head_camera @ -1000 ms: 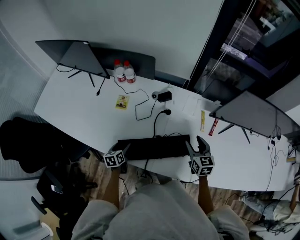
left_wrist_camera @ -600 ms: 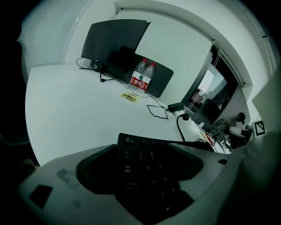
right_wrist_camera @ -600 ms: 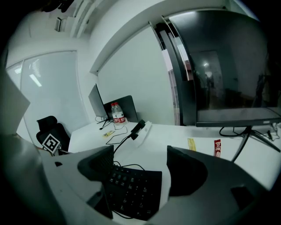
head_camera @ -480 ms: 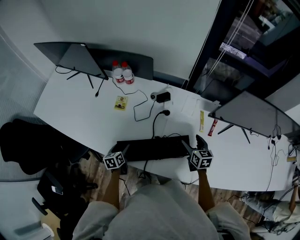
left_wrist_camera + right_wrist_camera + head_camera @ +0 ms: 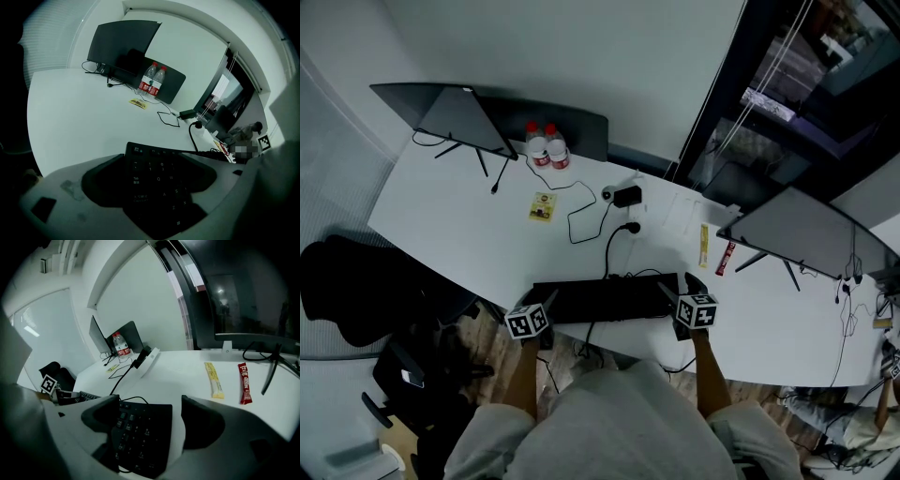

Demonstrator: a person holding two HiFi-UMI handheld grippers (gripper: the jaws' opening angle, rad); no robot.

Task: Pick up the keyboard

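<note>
Head view | left gripper (image 5: 549, 300) fingers spread around left end of flat black plastic keyboard (image 5: 605, 297) | right gripper (image 5: 680, 283) fingers agape, right end between them | poised for level lift

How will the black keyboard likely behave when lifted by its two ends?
Probably stiff: the keyboard is a long flat slab, so little sag. Being thin, likely light for its length. The cable at its back edge may tug.

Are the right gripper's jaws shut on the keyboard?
No: the jaws of the right gripper stand apart around the end of the keyboard, with bare table showing between it and one jaw.
</note>
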